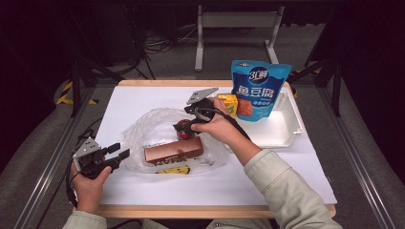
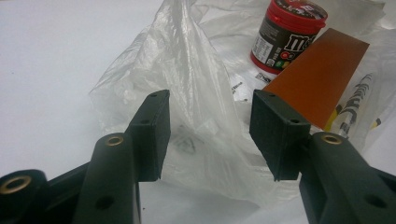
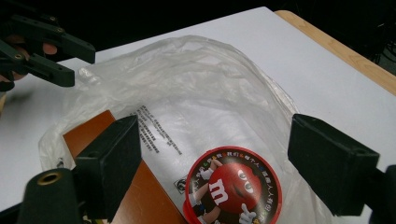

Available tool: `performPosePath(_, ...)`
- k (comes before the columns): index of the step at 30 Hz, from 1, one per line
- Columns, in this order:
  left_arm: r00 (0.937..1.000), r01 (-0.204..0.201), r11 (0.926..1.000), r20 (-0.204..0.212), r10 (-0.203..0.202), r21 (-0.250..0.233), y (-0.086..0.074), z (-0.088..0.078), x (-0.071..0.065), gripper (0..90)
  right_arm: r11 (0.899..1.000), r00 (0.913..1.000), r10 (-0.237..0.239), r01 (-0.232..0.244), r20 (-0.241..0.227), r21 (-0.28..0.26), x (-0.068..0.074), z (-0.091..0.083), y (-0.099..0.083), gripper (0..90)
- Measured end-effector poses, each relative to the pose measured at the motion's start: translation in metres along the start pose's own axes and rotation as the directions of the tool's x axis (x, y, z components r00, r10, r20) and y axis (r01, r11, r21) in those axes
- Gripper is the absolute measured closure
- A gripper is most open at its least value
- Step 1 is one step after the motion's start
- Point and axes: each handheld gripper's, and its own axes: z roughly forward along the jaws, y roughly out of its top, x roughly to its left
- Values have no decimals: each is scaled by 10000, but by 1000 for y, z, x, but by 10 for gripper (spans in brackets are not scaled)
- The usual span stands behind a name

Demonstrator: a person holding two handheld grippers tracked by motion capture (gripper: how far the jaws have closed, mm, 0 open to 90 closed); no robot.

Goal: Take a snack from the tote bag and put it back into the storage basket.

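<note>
- High view: two grippers are working over one white tabletop (image 1: 143,98). One clear plastic bag (image 1: 143,129) is lying on it, with one red-lidded candy tub (image 1: 184,130) and one brown box (image 1: 174,150) lying on the bag. One white tray (image 1: 282,126) is sitting at the right, with one blue pouch (image 1: 258,90) standing in it and one yellow carton (image 1: 229,102) just beside the pouch.
- High view: the left gripper (image 1: 120,151) is sitting at the bag's left edge, and the right gripper (image 1: 184,125) is hanging right at the tub, its tips hidden by the hand (image 1: 215,126).
- Left gripper view: this one is showing what the high view is not, the jaws standing about half open with a raised fold of the bag (image 2: 201,107) between them, the pads not pressing on it. The tub (image 2: 285,35) is standing upright beyond, touching the slanted box (image 2: 322,77).
- Right gripper view: here the lid's cartoon picture is showing. The jaws are standing wide apart and holding nothing. The tub (image 3: 231,189) is sitting low between them, nearer the camera than the pads, clear of both. The box (image 3: 140,186) is lying behind the left-hand jaw, and the left gripper (image 3: 70,63) is showing at the bag's (image 3: 196,93) far edge.
</note>
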Motion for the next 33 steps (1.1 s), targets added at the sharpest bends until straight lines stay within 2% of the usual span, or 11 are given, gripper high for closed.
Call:
performPosePath(4, 10000, -5, 10000, 12, 5, -20, 0, 0, 0, 485, 10000, 10000, 3, -3, 46, 66, -1, 7, -1, 165)
performPosePath(13, 10000, -16, 10000, 13, 16, 1, 0, 0, 0, 485, 9977, 9996, 2, -20, 267, 682, -6, 22, -8, 127)
performPosePath(22, 10000, -22, 10000, 20, 22, -3, 0, 0, 0, 485, 9933, 9988, 117, -170, 473, 1141, -10, 29, -14, 114)
performPosePath(33, 10000, -21, 10000, 9, 21, 10, 0, 0, 0, 485, 9871, 9981, 102, -198, 612, 1587, -8, 37, -19, 115)
